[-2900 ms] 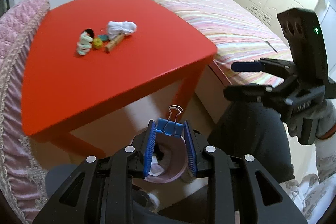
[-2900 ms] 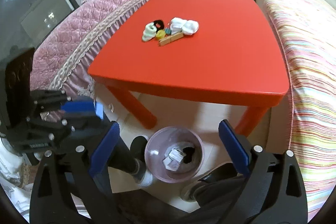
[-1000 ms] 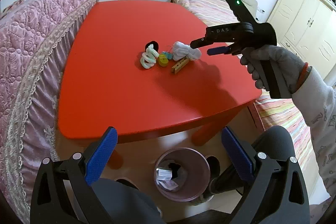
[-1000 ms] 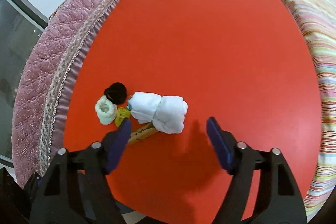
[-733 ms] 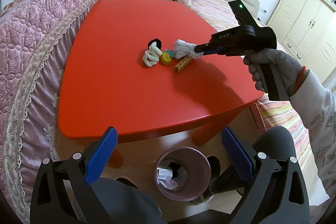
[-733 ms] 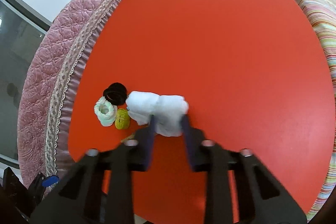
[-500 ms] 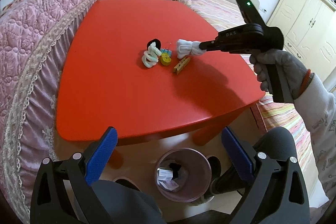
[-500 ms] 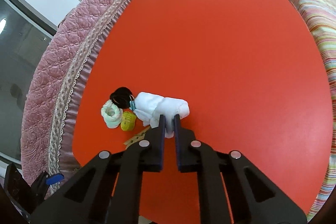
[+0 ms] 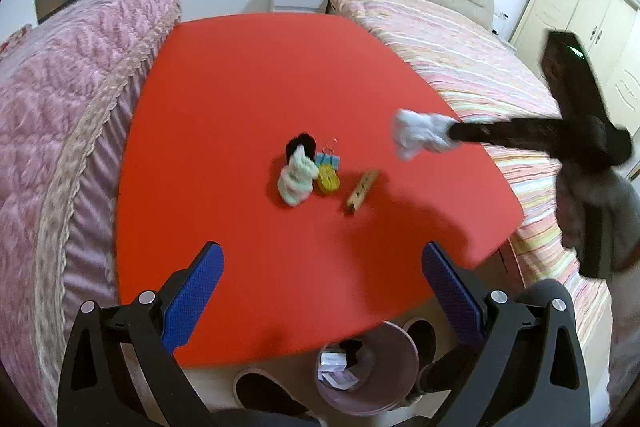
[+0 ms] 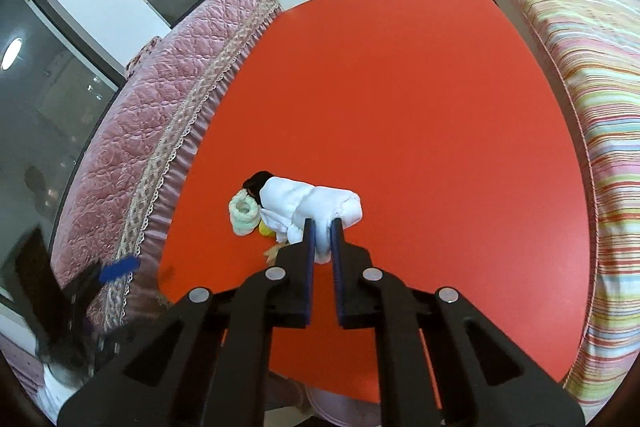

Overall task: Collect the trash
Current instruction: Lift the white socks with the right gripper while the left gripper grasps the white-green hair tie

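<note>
The right gripper (image 10: 321, 227) tilts down, pinching the white cloth (image 10: 316, 205) at its tips, above the red table (image 10: 400, 107).

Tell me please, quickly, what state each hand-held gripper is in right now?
Left hand-held gripper: open, empty.
Right hand-held gripper: shut on the white cloth bundle.

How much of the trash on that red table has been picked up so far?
Done: the pink bin under the table already holds some scraps. In hand: the right gripper has clamped the white wad and lifted it. Left: the pale green roll, yellow item, blue clip, black piece and wooden clothespin.
</note>
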{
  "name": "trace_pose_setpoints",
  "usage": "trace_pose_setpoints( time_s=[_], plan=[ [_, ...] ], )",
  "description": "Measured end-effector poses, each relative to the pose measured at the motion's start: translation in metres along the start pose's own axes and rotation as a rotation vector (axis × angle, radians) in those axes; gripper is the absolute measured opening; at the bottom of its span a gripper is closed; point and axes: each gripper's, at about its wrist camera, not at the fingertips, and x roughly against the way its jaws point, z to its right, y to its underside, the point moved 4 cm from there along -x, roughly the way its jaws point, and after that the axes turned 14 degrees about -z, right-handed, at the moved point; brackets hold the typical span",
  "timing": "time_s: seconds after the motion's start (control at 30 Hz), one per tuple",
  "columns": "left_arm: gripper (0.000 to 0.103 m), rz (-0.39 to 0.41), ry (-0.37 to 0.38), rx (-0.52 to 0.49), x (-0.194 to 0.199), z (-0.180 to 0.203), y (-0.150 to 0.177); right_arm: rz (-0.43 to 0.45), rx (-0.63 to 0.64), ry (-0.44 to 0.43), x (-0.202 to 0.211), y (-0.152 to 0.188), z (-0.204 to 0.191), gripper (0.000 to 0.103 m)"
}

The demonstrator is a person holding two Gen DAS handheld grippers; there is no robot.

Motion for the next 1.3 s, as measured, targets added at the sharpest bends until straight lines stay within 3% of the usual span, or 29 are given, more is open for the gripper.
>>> trace_pose_setpoints(
  time_s=[0.5, 0.57, 0.8, 0.93, 1.07, 1.3],
  plan=[
    [0.093, -0.163, -0.037, -0.004, -0.067, -0.015, -0.069, -0.013, 0.0, 0.028, 0.009, 0.025, 0.007, 0.007],
    [0.079, -0.186, -0.031, 0.008, -0.076, -0.019, -0.071, -0.011, -0.002, 0.031, 0.011, 0.027, 0.009, 0.007],
    [0.061, -0.197, 0.01, 0.03, -0.093, -0.026, -0.072, -0.01, -0.008, 0.03, 0.013, 0.028, 0.012, 0.007],
    [0.028, -0.191, 0.018, 0.031, -0.095, -0.028, -0.069, -0.009, -0.005, 0.026, 0.012, 0.027, 0.009, 0.007],
    [0.017, -0.163, 0.001, 0.02, -0.089, -0.029, -0.067, -0.007, -0.001, 0.023, 0.011, 0.027, 0.006, 0.007],
    [0.015, -0.115, -0.033, -0.01, -0.065, -0.017, -0.06, 0.006, 0.021, 0.032, 0.014, 0.029, -0.002, 0.007]
  ],
)
